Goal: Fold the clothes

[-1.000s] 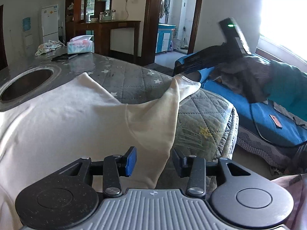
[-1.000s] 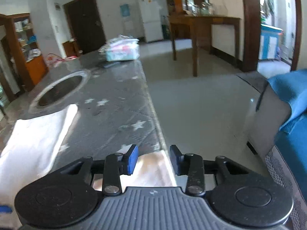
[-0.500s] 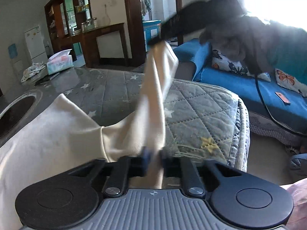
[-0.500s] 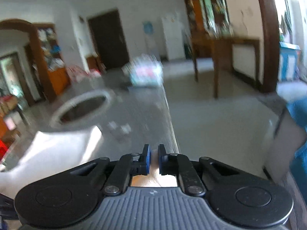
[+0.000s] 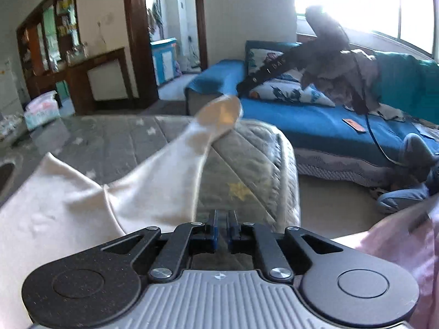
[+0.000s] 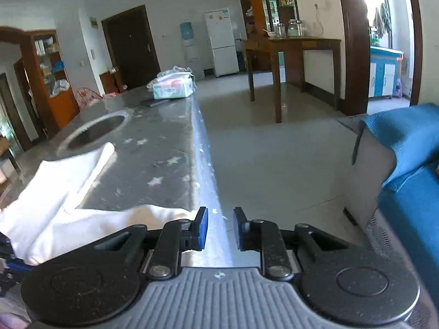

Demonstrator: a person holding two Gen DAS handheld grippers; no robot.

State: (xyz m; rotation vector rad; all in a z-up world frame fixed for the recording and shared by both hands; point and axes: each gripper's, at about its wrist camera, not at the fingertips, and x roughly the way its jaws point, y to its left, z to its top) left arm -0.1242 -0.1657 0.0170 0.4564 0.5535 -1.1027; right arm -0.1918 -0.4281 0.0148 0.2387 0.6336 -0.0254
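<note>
A cream garment (image 5: 82,203) lies on the grey star-print quilted table cover (image 5: 247,159). One sleeve (image 5: 216,118) is lifted toward the table's far right corner, blurred. My left gripper (image 5: 222,230) has its jaws nearly together, with no cloth showing between them; the garment's edge lies just to its left. In the right wrist view the garment (image 6: 68,197) lies at the left, and my right gripper (image 6: 219,227) is open over the table edge (image 6: 203,148), the sleeve end just left of its left finger.
A round hole (image 6: 96,128) is in the table top beyond the garment. A tissue pack (image 6: 172,87) sits at the far end. A blue sofa (image 5: 329,126) stands right of the table. Pink cloth (image 5: 406,235) is at the lower right.
My right gripper, shut on the sleeve half a second ago, has opened, with the sleeve end beside it. The left gripper closed from open, and the view swung right. The lifted sleeve is lower.
</note>
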